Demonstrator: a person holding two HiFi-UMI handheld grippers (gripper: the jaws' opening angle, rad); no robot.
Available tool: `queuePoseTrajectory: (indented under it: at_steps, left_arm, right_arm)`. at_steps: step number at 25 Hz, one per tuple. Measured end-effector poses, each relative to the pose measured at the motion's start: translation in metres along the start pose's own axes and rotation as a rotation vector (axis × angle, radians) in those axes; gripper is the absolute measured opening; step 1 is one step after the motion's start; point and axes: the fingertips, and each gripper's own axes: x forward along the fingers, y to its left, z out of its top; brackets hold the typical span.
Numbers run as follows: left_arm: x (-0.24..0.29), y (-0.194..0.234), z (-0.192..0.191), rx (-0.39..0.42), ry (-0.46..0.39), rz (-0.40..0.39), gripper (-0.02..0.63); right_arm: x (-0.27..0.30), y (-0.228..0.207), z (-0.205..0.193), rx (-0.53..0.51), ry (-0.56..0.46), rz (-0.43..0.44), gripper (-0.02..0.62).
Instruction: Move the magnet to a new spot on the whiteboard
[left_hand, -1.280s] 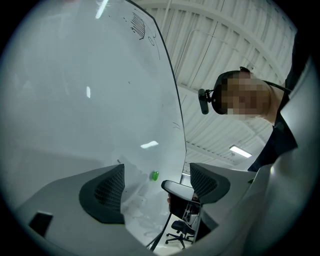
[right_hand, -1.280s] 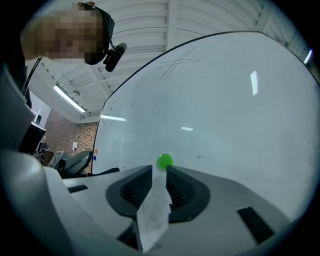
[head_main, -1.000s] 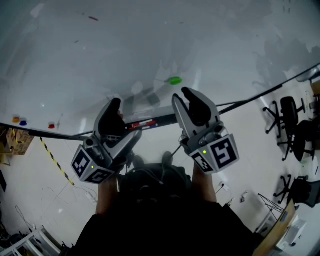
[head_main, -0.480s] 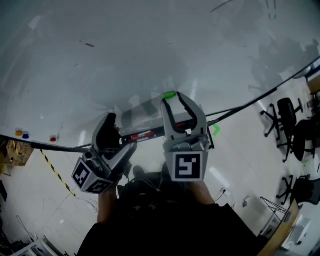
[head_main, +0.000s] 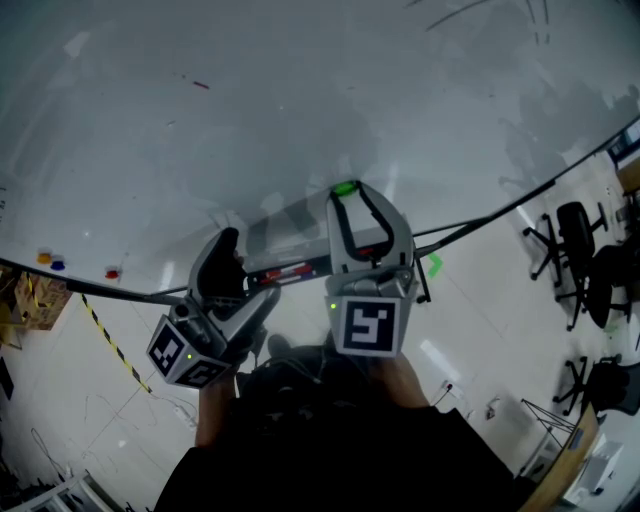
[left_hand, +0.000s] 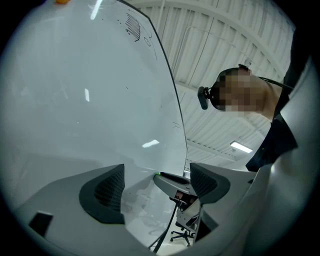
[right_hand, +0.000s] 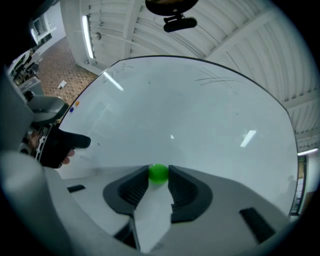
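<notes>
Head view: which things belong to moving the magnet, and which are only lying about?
Job: green magnet; whiteboard; right gripper, its jaws have just been closing on the magnet between them.
Lying about: small coloured magnets at far left; markers on the ledge; office chairs; left gripper, open and empty.

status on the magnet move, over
Left gripper open, empty. Right gripper jaws just closing, green magnet between them, touched on both sides. Magnet on the whiteboard. Nothing in the way.
</notes>
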Motion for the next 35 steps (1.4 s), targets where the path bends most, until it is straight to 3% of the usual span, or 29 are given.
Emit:
queuePoseTrajectory:
  at_steps: [7, 17, 35]
  left_arm:
    - [0.002, -0.005, 0.003, -0.010, -0.013, 0.015, 0.403]
    - [0.014, -0.018, -0.002, 0.015, -0.003, 0.014, 0.403]
    - [0.034, -0.043, -0.016, 0.082, 0.036, -0.013, 0.403]
  right_arm:
    - [-0.011, -0.004, -0.005, 0.065, 0.013, 0.070, 0.152]
    - [-0.037, -0.022, -0.001, 0.284, -0.056, 0.231, 0.152]
    - [-0.062, -0.039, 0.010, 0.265, -0.132, 0.278, 0.152]
